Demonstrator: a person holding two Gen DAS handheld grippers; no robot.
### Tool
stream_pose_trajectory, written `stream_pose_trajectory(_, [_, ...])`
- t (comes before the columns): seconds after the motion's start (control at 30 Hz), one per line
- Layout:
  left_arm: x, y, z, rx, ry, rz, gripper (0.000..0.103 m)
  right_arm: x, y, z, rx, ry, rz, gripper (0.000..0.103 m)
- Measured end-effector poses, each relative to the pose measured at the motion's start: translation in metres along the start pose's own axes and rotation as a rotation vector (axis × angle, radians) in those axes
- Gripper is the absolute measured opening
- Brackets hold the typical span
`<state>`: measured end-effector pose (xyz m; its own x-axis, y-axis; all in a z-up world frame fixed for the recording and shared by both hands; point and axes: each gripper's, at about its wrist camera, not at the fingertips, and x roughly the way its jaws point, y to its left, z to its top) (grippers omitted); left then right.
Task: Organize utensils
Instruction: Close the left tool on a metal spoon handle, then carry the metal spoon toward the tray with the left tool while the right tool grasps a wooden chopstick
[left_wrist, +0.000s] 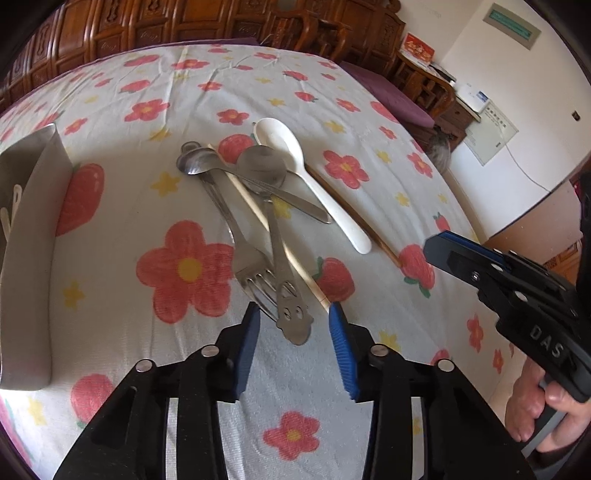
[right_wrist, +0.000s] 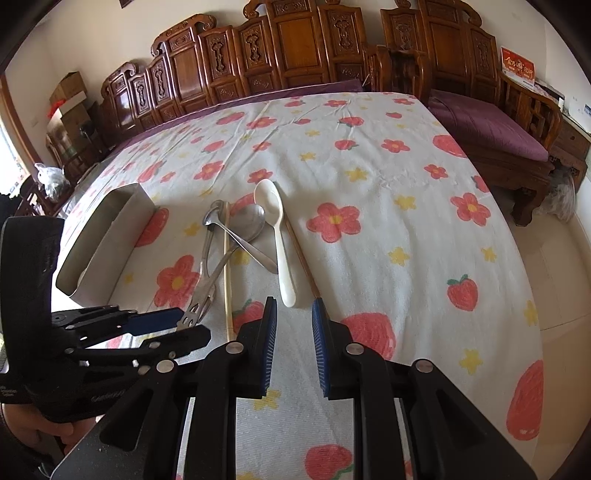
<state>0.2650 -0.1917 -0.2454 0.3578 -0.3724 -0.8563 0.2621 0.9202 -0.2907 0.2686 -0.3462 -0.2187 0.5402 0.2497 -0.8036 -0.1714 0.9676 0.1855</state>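
A pile of utensils lies on the flowered cloth: a metal fork (left_wrist: 243, 254), a metal spoon with a cartoon-shaped handle end (left_wrist: 291, 317), a second metal spoon (left_wrist: 199, 164), a white ceramic spoon (left_wrist: 314, 177) and wooden chopsticks (left_wrist: 354, 214). My left gripper (left_wrist: 294, 321) is open, its fingers on either side of the cartoon handle end. My right gripper (right_wrist: 294, 314) is open and empty, just short of the white spoon's handle (right_wrist: 286, 280). In the right wrist view the left gripper (right_wrist: 159, 325) reaches the fork (right_wrist: 199, 299).
A grey open box (left_wrist: 33, 229) stands on the cloth at the left with a white utensil inside; it also shows in the right wrist view (right_wrist: 107, 236). Carved wooden furniture (right_wrist: 295, 48) and a purple-cushioned bench (right_wrist: 491, 125) lie beyond the table.
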Motion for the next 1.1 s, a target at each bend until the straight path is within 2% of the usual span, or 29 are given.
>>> stream_pose_trajectory(0.07, [0.001, 0.002, 0.001, -0.013, 0.005, -0.005, 0.028, -0.001, 0.001, 0.0, -0.003, -0.001, 0.0, 0.021])
stream_pose_trajectory(0.17, [-0.001, 0.002, 0.002, -0.016, 0.003, -0.005, 0.026, -0.003, 0.002, 0.001, -0.006, -0.006, 0.002, 0.021])
stream_pose_trajectory(0.3, [-0.008, 0.001, 0.001, -0.013, -0.01, 0.009, 0.017, -0.003, 0.006, 0.001, -0.015, -0.005, 0.002, 0.022])
stream_pose_trajectory(0.57, [-0.031, -0.01, 0.0, 0.06, -0.082, 0.036, 0.013, -0.002, 0.01, 0.0, -0.034, -0.001, -0.005, 0.021])
stream_pose_trajectory(0.6, [-0.035, -0.011, 0.0, 0.073, -0.097, 0.043, 0.003, -0.002, 0.01, 0.0, -0.036, 0.0, -0.007, 0.022])
stream_pose_trajectory(0.63, [-0.038, -0.012, 0.001, 0.084, -0.107, 0.064, 0.001, -0.002, 0.01, -0.001, -0.037, 0.001, -0.008, 0.022])
stream_pose_trajectory(0.7, [-0.044, -0.014, 0.003, 0.101, -0.115, 0.038, 0.001, -0.002, 0.011, -0.001, -0.038, 0.002, -0.008, 0.022])
stream_pose_trajectory(0.77, [-0.048, -0.015, 0.004, 0.124, -0.126, 0.074, 0.001, -0.002, 0.012, -0.001, -0.04, 0.004, -0.009, 0.022])
stream_pose_trajectory(0.97, [-0.056, -0.011, 0.005, 0.137, -0.138, 0.084, 0.001, -0.001, 0.016, -0.002, -0.061, 0.005, -0.015, 0.022])
stream_pose_trajectory(1.1, [-0.069, -0.013, 0.005, 0.158, -0.175, 0.092, 0.001, -0.001, 0.016, -0.002, -0.061, 0.005, -0.017, 0.022])
